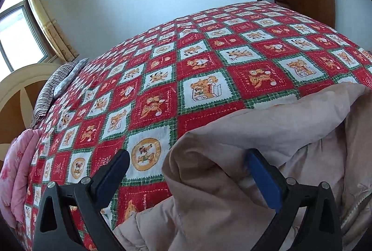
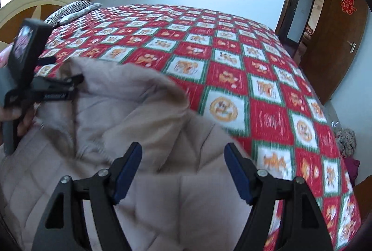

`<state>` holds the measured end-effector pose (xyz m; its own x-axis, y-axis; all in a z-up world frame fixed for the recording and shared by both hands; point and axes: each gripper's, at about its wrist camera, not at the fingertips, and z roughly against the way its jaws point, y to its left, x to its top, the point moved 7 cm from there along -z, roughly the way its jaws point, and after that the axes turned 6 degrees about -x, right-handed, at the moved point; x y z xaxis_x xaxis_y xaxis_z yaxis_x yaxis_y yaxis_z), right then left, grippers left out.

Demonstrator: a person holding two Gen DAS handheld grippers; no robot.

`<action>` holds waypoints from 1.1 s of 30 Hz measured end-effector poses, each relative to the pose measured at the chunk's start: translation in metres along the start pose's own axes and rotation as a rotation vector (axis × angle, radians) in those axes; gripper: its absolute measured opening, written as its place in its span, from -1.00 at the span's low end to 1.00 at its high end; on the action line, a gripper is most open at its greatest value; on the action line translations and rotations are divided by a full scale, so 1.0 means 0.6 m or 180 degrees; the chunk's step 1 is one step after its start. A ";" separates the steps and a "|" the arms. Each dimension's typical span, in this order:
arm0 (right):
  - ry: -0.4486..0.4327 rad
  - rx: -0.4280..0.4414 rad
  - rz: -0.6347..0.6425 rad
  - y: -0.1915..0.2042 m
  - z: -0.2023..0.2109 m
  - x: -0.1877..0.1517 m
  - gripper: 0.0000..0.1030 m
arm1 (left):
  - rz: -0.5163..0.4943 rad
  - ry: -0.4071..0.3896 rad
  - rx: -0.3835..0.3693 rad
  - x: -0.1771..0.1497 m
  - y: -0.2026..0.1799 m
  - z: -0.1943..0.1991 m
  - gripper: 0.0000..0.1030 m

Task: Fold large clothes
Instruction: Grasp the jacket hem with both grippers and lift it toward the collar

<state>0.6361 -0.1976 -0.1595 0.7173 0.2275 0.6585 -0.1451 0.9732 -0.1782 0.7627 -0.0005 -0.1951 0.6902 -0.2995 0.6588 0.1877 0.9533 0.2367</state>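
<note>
Right wrist view: a beige padded coat (image 2: pixel 130 139) lies rumpled, unfolded, on the bed (image 2: pixel 267 79). Both tongs, right (image 2: pixel 183 172) and left (image 1: pixel 186 172), gape apart, gripping nothing. Folding seems barely begun.

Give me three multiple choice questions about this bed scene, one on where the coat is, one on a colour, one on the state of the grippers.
1. Where does the beige padded coat lie?
A. on the patchwork quilt
B. hung on the door
C. on the floor

2. What colour are the pads on the gripper fingers?
A. yellow
B. blue
C. white

3. How do the left gripper and the right gripper stand?
A. both shut on the coat
B. one shut, one open
C. both open

Answers: 1 A, the coat rests on the red, white and green quilt near its edge. 2 B, blue pads show on the black fingers in both wrist views. 3 C, each pair of fingers stands wide apart, gripping nothing.
</note>
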 end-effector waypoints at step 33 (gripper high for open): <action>0.0270 0.0090 0.0318 0.010 -0.073 -0.003 -0.92 | -0.0408 0.0073 -0.0381 -0.086 -0.019 0.043 -0.94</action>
<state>0.6635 -0.1935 -0.1937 0.7532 0.3209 0.5741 -0.2369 0.9467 -0.2183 0.7070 0.0033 -0.2131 0.6706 -0.4193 0.6119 0.3562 0.9056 0.2301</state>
